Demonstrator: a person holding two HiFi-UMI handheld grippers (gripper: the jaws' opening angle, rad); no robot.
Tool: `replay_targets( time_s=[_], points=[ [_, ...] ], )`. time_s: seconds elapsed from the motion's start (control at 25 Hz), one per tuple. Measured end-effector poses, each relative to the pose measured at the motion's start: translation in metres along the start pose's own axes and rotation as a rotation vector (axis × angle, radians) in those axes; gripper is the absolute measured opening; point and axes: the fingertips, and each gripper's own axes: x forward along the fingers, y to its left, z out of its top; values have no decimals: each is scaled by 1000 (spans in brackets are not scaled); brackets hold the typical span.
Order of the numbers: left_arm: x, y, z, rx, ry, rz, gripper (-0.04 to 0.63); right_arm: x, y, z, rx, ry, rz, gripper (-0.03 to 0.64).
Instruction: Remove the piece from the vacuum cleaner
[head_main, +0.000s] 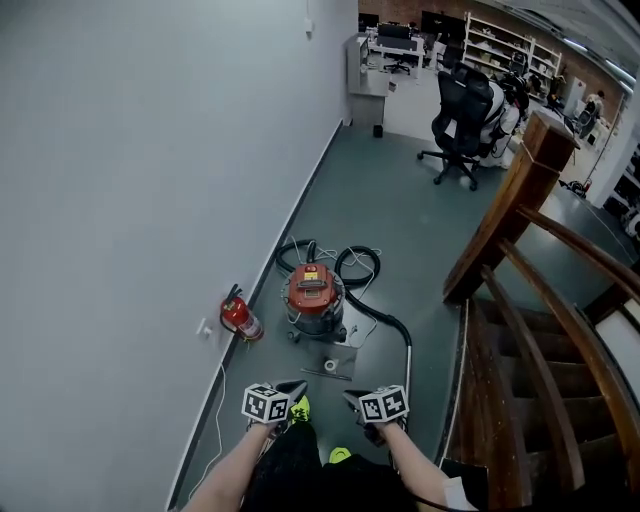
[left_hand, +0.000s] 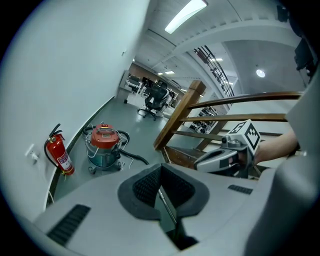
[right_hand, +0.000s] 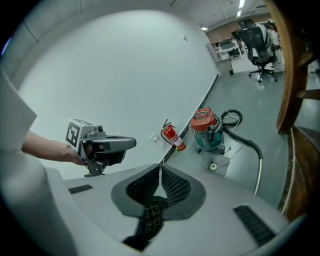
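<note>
The vacuum cleaner (head_main: 314, 298) stands on the grey floor close to the white wall. It has a red lid, a teal drum and small wheels. Its black hose (head_main: 358, 266) loops behind it and runs forward into a metal wand (head_main: 408, 362). The vacuum cleaner (left_hand: 102, 145) also shows far off in the left gripper view, and the vacuum cleaner (right_hand: 207, 127) in the right gripper view. My left gripper (head_main: 298, 388) and right gripper (head_main: 352, 397) are held side by side well short of it. Both are shut, with nothing between the jaws.
A red fire extinguisher (head_main: 240, 318) leans at the wall left of the vacuum. A small white roll (head_main: 330, 365) lies on a flat plate in front of it. A wooden staircase with a banister (head_main: 520, 300) fills the right. An office chair (head_main: 462, 110) stands farther back.
</note>
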Motion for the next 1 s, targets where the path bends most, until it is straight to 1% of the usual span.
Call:
replay_targets(
  time_s=[0.36, 0.52, 0.64, 0.8, 1.0],
  points=[
    [-13, -34, -22, -10, -46, 31, 11, -25, 13, -22, -58, -23, 36, 29],
    [-20, -48, -32, -22, -45, 41, 11, -37, 16, -26, -46, -48, 42, 29],
    [-20, -60, -37, -12, -35, 40, 11, -48, 19, -27, -65, -68, 49, 28],
    [-19, -69, -33, -3, -45, 25, 11, -56, 21, -26, -85, -84, 39, 15],
    [-20, -71, -40, 3, -46, 12, 11, -55, 29, -34, -109, -83, 32, 15]
  ],
)
